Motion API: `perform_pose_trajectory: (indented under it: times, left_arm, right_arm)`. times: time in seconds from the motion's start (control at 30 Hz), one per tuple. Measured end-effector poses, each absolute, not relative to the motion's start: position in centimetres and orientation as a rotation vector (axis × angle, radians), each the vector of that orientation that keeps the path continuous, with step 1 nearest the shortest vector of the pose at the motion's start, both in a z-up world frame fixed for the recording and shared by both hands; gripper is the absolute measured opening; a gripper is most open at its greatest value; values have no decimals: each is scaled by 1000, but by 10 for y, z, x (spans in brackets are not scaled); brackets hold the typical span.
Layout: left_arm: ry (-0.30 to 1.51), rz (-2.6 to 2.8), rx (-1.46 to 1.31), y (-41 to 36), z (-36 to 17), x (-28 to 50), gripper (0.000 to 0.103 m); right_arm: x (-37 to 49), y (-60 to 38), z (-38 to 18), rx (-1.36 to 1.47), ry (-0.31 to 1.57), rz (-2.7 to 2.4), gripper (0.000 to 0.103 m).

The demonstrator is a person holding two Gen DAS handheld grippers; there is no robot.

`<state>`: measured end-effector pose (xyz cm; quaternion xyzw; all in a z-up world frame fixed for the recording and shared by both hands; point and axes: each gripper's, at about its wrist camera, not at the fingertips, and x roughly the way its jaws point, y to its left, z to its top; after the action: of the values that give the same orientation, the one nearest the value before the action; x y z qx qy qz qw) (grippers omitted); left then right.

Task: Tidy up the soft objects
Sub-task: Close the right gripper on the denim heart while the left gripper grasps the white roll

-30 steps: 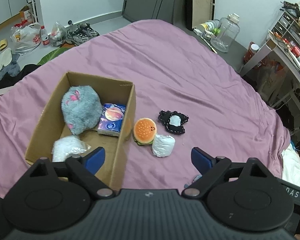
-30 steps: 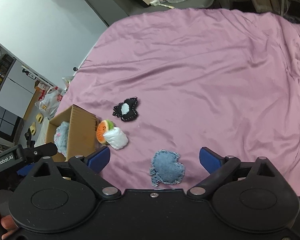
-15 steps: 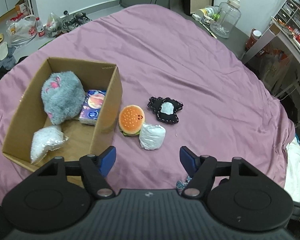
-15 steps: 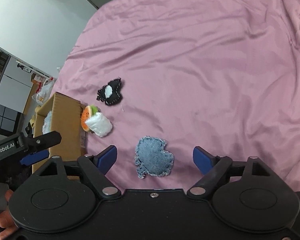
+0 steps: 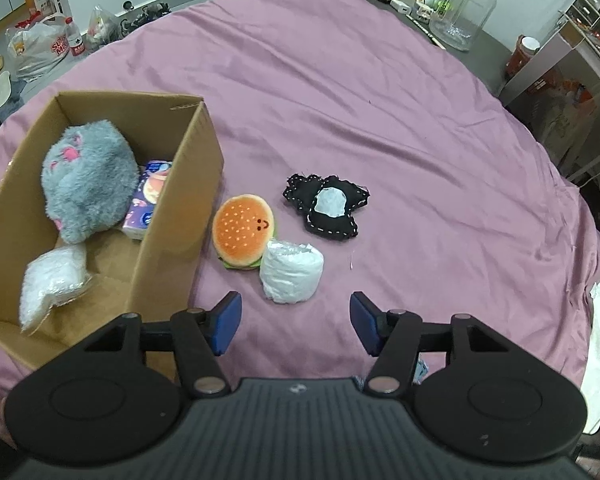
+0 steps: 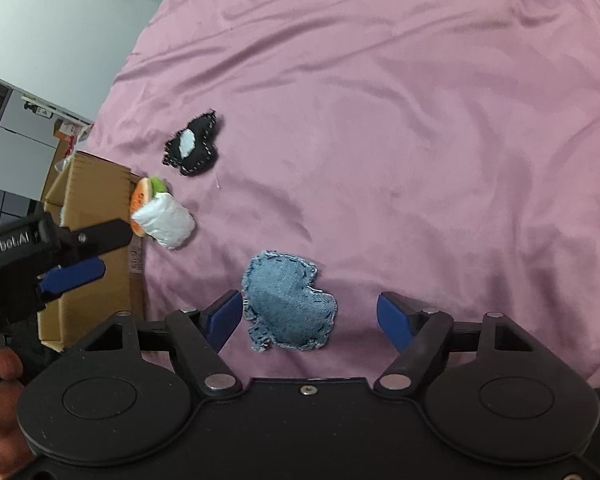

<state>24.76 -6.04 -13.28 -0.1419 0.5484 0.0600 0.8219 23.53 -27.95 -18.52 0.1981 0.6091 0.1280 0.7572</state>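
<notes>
I see the bed (image 5: 380,92) as wide open pink sheet to the far side and right, so room to swing is plentiful there; its right edge drops off toward shelving, and anything flicked that way could slide off.

The box (image 5: 188,200) sits at the left, open on top, with a grey plush (image 5: 86,178), a packet (image 5: 148,204) and a white bag (image 5: 50,286) already inside. Its near right wall is my main obstacle: carrying low from the right, I could clip that wall and shove the box along the slippery sheet.

My left gripper (image 5: 294,322) hovers with jaws spread and empty, just short of the white roll (image 5: 292,276). The roll touches the burger (image 5: 243,232), which lies just beside the box wall, so a sloppy close may nudge both or grab two at once. The black patch (image 5: 326,210) lies apart, to the right.

My right gripper (image 6: 310,318) is also spread wide and empty, straddling the denim patch (image 6: 288,302). It is flat and floppy; I judge the fingers may pinch sheet with it, or slide over it. The left gripper (image 6: 70,276) is close on that side, so both arms heading for the box could collide.
</notes>
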Motion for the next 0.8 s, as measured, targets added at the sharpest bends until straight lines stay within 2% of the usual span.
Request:
perform_pose_trajectory:
  times: [0.17,0.2,0.23,0.3,0.4,0.63,0.67,0.7,0.8]
  left_arm:
    - [1186,145,-281,-66,-147,260,59]
    - [1190,152,-279,-66,-151,263,59]
    - [1193,158,-277,-66,-154,265,59]
    - [1201,171,-272,-66,-161,269,59]
    - [1220,182,-267,-67,-170,275,59]
    - [1234,215,-254,-71,-186,287,59]
    - [1234,216,-255,-72,-187,288,57]
    - [1236,215,-257,-72,-189,289,45]
    - [1237,219,-269,-71,-190,291,44]
  right_arm:
    - [239,-273,-196,399,1354,301,73]
    - [240,-271,-197,388,1358,308,70]
    - [241,-269,-199,378,1361,318,66]
    - [242,-268,-201,377,1360,329,40]
    - [245,-272,-203,408,1361,326,32]
    - [253,-283,-202,472,1361,336,28]
    - [255,-284,-201,470,1359,336,28]
    - [256,-284,-200,466,1356,336,28]
    - [261,-287,-196,463,1346,328,28]
